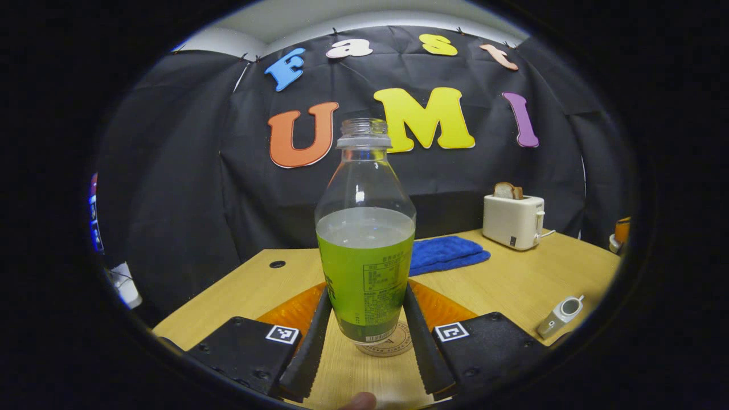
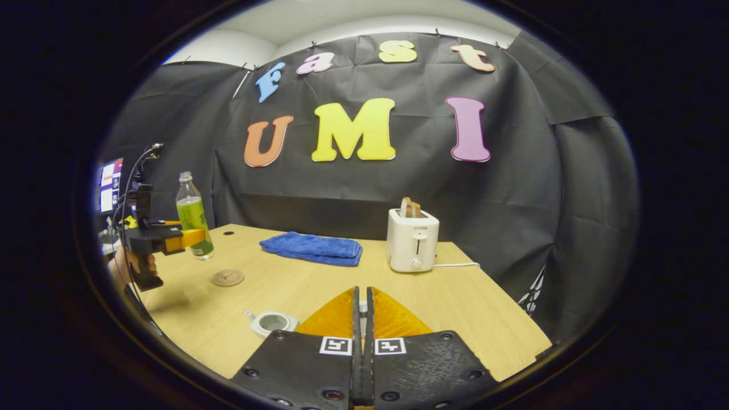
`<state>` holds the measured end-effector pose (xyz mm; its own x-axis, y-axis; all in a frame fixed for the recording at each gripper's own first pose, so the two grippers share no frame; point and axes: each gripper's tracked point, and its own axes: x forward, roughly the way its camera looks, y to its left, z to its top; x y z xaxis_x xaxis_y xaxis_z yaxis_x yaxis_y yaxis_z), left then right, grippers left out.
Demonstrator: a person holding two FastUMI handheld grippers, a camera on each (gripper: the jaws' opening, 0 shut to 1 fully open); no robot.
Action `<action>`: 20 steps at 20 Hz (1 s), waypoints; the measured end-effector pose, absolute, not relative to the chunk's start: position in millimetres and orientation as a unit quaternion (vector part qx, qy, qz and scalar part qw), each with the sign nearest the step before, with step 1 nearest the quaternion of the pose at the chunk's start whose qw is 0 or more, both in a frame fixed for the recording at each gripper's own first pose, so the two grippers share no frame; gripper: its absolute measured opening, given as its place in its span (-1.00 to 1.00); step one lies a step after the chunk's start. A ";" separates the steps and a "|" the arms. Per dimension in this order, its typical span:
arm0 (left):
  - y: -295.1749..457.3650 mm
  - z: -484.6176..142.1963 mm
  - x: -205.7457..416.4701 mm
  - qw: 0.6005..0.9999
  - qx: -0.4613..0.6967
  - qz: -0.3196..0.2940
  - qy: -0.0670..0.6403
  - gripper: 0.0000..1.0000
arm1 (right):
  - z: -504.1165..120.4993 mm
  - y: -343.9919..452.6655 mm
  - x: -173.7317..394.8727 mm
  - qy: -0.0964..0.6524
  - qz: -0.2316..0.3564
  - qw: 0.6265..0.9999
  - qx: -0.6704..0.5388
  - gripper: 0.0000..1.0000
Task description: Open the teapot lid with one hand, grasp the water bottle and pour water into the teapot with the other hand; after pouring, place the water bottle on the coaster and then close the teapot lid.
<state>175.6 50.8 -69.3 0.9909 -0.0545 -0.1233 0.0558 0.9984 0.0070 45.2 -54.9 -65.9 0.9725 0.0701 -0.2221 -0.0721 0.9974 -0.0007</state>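
The left gripper (image 1: pixel 364 336) grips the bottle (image 1: pixel 365 250), one finger pressed on each side of its lower, labelled part. In the left gripper view the bottle stands upright and uncapped, its green label wrapped round the lower half and clear liquid reaching about halfway up. The coaster (image 1: pixel 393 344) shows under and just behind the bottle's base; whether the base touches it cannot be told. In the right gripper view the same bottle (image 2: pixel 192 219) is near the bench's far left corner, with the left gripper (image 2: pixel 191 239) and the hand (image 2: pixel 128 265) behind it, and the coaster (image 2: pixel 228 277) lies just in front of it.

The right gripper (image 2: pixel 363 310) is closed, fingers almost together on a small pale knob (image 2: pixel 363 308), probably the lid's. The teapot (image 2: pixel 272 322), lid off, sits just to their left near the front edge.

A blue cloth (image 2: pixel 313 248) and a toaster (image 2: pixel 413 239) stand along the bench's (image 2: pixel 484 307) far edge.
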 end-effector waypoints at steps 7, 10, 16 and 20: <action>39.8 -115.5 209.0 0.994 -0.020 -0.044 0.102 0.43 | -74.0 -52.1 52.8 0.123 0.033 0.992 -0.006 -1.00; 41.0 -126.9 211.6 0.992 -0.014 -0.041 0.115 0.44 | -80.4 -49.5 54.1 0.129 0.036 0.991 -0.006 -1.00; 35.0 -138.4 206.1 0.989 -0.013 -0.048 0.136 0.47 | -87.1 -39.6 53.8 0.136 0.048 0.989 -0.006 -1.00; 39.1 -136.7 202.4 0.989 -0.012 -0.040 0.139 0.53 | -84.2 -38.7 52.3 0.132 0.049 0.990 -0.007 -1.00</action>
<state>202.4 39.1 -136.7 0.9582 -0.0825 -0.2739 0.0759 0.9965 -0.0347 52.3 -38.7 -84.2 0.9601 0.0954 -0.2629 -0.0991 0.9951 -0.0007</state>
